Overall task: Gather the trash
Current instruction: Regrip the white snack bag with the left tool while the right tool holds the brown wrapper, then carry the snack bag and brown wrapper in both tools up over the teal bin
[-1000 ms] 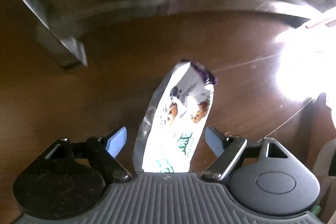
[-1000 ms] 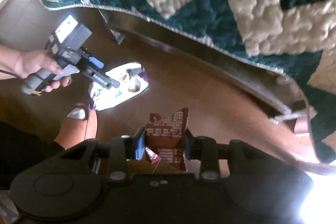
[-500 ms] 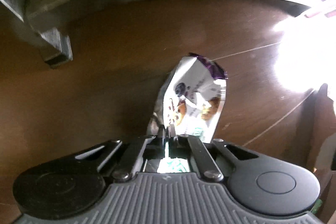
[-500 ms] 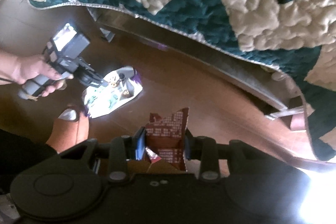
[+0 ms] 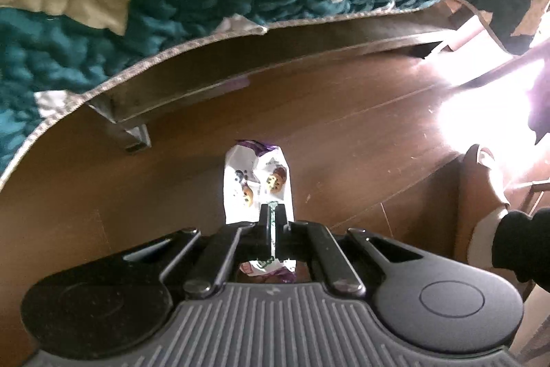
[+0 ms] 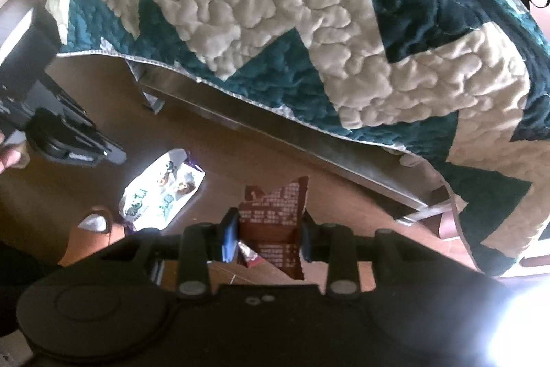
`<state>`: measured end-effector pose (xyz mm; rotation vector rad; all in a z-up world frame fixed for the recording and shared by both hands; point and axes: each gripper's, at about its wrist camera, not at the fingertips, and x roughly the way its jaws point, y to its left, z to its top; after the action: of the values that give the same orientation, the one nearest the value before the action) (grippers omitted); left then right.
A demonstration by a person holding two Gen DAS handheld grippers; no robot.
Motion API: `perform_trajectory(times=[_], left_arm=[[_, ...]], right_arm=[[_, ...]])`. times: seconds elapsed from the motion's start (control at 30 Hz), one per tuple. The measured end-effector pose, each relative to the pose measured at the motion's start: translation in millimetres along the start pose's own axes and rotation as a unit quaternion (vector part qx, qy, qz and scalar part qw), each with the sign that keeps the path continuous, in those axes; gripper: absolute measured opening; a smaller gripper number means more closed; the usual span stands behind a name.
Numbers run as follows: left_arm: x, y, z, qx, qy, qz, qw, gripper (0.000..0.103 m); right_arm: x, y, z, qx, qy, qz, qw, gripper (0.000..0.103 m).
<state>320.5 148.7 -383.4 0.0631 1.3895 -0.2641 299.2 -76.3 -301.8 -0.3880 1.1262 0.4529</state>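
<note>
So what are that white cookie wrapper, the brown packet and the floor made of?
White cookie wrapper: looks like thin glossy plastic film, creased and glaring in the light.
Brown packet: probably printed film or foil-lined; torn jagged, silvery scrap beside it.
Floor: seems polished wood or laminate, with plank seams and strong sheen.

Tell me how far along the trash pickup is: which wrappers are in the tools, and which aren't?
Done: nothing looks binned, and no bin is in view. In hand: the right tool grips the brown wrapper. Left: the white cookie wrapper appears to lie on the floor beside a foot, apart from the shut left tool, so it probably needs another grab.
</note>
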Motion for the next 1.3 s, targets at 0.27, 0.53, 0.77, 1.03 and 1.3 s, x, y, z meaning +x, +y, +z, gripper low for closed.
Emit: perform_trajectory(times=[0.27,0.53,0.77,1.03,1.3], left_arm=[[67,38,-1,-0.079,0.032,-0.029,0.9959,0.082],[167,70,-7,-0.121,0.095,-0.058,0.9864,0.082],[189,40,0,-0.054,0.08,-0.036,0.9947,0.013],[175,9,-6,-0.009,0.054,-0.038,0.9978,0.0],[87,-13,6,0.024,0.008,-0.008,0.9996,0.0]], right_arm=[[2,0,0,-0.018,0.004,0.024,1.0,0.033],[17,-4,12,0.026,0.04,0.077,0.996,0.033],[33,-2,14,0.041,0.073,0.084,0.993,0.033],[32,-1,16,0.023,0.06,0.056,0.996,0.033],[23,-7,11,0.013,0.024,0.003,1.0,0.033]])
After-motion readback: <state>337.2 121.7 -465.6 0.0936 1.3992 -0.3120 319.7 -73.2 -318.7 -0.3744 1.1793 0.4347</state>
